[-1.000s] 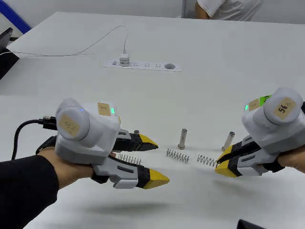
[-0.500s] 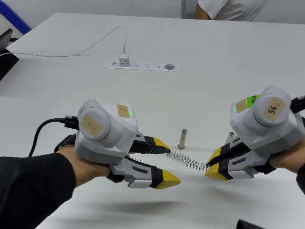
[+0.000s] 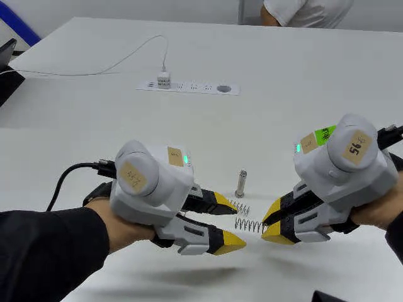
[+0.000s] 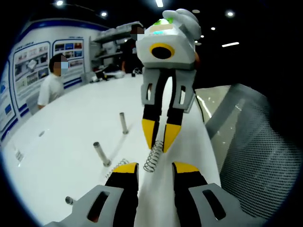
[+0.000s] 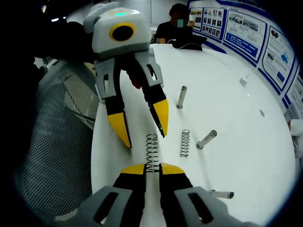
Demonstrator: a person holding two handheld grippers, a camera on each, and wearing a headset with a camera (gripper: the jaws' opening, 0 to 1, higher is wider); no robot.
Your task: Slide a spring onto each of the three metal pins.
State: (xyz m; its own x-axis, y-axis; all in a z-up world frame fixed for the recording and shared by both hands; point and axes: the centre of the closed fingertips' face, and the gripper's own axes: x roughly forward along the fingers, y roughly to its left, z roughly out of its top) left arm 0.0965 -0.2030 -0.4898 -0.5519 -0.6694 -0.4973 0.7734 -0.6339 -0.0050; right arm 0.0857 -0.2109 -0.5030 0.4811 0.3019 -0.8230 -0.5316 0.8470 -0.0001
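left gripper (image 3: 238, 221): jaws wide apart, gripping nothing, pointing at the right gripper (image 5: 154, 169) from 9 o'clock in the head view.
right gripper: jaws narrow, pinching one end of the held spring (image 5: 151, 149).
held spring: stretches from the right gripper's tips toward the left gripper; its free end sits between the wide jaws, and i cannot tell if it touches them.
second spring (image 5: 184, 143): lies on the white table (image 3: 283, 113) just beside the held one, at 3 o'clock in the right gripper view.
upright pin (image 3: 241, 182): at 12 o'clock of both springs.
second pin (image 5: 206, 139): seems tilted or lying, touching the second spring.
third pin (image 5: 220, 194): at 5 o'clock, apart.
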